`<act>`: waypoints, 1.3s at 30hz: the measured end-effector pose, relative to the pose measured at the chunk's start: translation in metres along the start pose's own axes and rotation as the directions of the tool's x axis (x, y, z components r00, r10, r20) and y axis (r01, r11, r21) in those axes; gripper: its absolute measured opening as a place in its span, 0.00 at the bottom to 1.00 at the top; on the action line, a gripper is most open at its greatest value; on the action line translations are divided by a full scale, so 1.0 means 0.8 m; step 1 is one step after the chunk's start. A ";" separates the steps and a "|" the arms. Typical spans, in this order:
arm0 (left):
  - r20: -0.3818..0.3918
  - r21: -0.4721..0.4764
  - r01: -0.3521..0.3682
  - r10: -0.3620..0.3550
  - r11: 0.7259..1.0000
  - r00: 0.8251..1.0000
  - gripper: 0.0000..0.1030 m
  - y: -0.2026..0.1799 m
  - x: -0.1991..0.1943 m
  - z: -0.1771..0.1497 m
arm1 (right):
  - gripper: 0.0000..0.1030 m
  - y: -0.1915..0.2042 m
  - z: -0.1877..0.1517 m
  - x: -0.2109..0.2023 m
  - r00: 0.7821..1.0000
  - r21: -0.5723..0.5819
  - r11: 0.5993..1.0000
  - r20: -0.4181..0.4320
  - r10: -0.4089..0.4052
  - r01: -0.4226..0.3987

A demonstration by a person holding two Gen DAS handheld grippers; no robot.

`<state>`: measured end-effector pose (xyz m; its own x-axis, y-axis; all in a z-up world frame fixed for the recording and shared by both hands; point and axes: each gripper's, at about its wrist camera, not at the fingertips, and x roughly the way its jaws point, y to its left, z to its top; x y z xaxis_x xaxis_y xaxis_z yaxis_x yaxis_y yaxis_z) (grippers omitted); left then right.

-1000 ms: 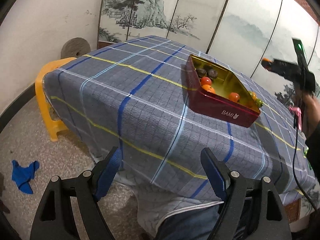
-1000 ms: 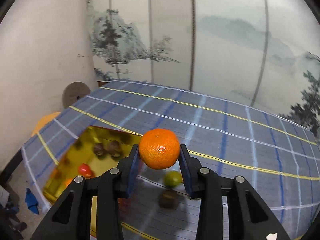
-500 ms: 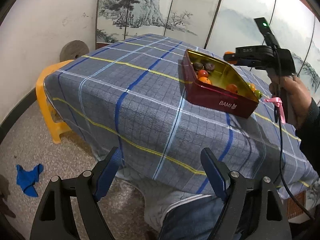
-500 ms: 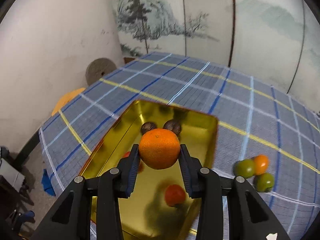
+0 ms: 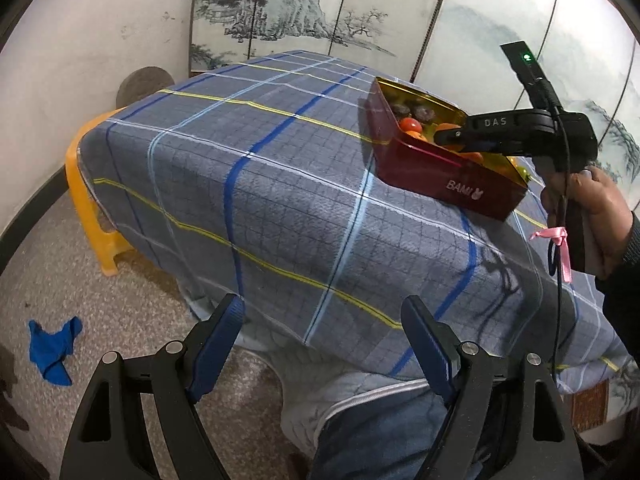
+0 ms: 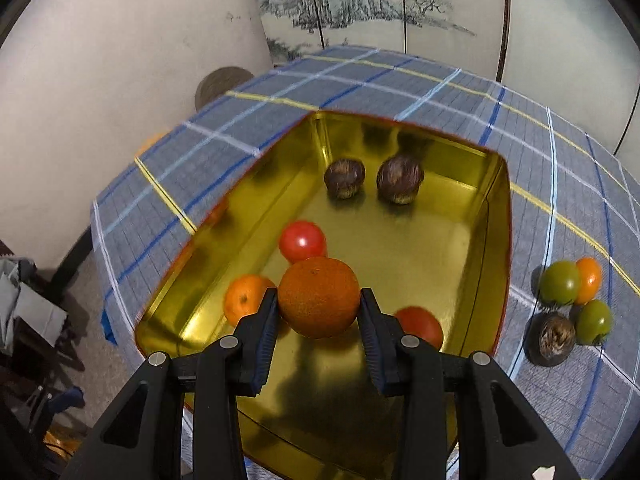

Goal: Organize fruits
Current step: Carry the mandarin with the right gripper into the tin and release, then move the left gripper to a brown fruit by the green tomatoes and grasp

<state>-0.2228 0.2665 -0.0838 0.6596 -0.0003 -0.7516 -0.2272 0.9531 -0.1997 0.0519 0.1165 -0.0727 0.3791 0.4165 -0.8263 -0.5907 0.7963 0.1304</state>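
Orange and round, the tangerine [image 6: 319, 297] sits squeezed between the right tongs [image 6: 319, 312], just above the gold tin [image 6: 460, 248]. Inside the tin lie 2 brown fruits [image 6: 344, 179] at 12 o'clock, a red tomato [image 6: 302, 241] and another orange [image 6: 245, 299]. At 3 o'clock, 4 more fruits [image 6: 560, 282] wait on the checked surface [image 6: 400, 80]. The left tongs [image 5: 322, 344] are wide open, holding nothing.
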 end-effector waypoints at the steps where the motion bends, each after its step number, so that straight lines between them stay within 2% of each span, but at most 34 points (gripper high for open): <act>1: -0.001 0.001 -0.001 0.001 1.000 1.000 0.79 -0.001 0.000 -0.001 | 0.35 -0.001 -0.002 0.003 1.000 -0.001 1.000 -0.009 0.003 -0.003; 7: -0.002 -0.004 -0.003 0.003 1.000 1.000 0.79 -0.001 0.001 -0.002 | 0.36 0.004 -0.009 0.014 0.998 -0.034 0.999 -0.061 0.007 -0.009; 26: -0.004 0.018 -0.007 0.007 1.000 1.000 0.79 -0.006 -0.003 -0.001 | 0.39 0.009 -0.013 0.012 0.998 -0.064 0.998 -0.059 0.006 -0.009; 28: -0.002 0.021 -0.011 0.011 1.000 1.000 0.79 -0.007 -0.003 -0.001 | 0.47 0.010 -0.014 0.009 0.999 -0.065 0.998 -0.051 0.018 -0.021; 30: 0.004 0.026 -0.014 0.014 1.000 1.000 0.79 -0.009 -0.005 0.001 | 0.61 0.014 -0.014 0.000 0.999 -0.069 0.996 -0.026 0.046 -0.048; 31: 0.010 0.030 -0.015 0.015 0.999 1.000 0.79 -0.010 -0.007 0.003 | 0.73 0.015 -0.014 -0.006 0.998 -0.073 0.996 -0.009 0.055 -0.055; 33: 0.022 0.042 -0.014 0.013 0.999 1.000 0.79 -0.015 -0.010 0.007 | 0.78 0.016 -0.016 -0.031 0.996 -0.084 0.996 0.072 0.049 -0.043; 36: 0.047 0.075 -0.004 0.001 0.997 0.999 0.79 -0.029 -0.013 0.022 | 0.91 -0.013 -0.025 -0.086 0.970 -0.049 0.998 0.240 0.035 -0.024; 37: 0.057 0.085 0.002 -0.007 0.996 0.998 0.79 -0.034 -0.014 0.028 | 0.97 -0.030 -0.030 -0.101 0.959 -0.023 1.000 0.283 0.007 0.000; 39: 0.086 0.113 0.021 -0.031 0.993 0.996 0.79 -0.050 -0.018 0.046 | 0.98 -0.077 -0.043 -0.124 0.935 0.059 0.996 0.344 -0.084 0.068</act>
<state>-0.1964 0.2393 -0.0418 0.7251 -0.0036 -0.6886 -0.1307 0.9811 -0.1427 0.0262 0.0114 -0.0177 0.6495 0.4734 -0.5950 -0.5204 0.8473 0.1061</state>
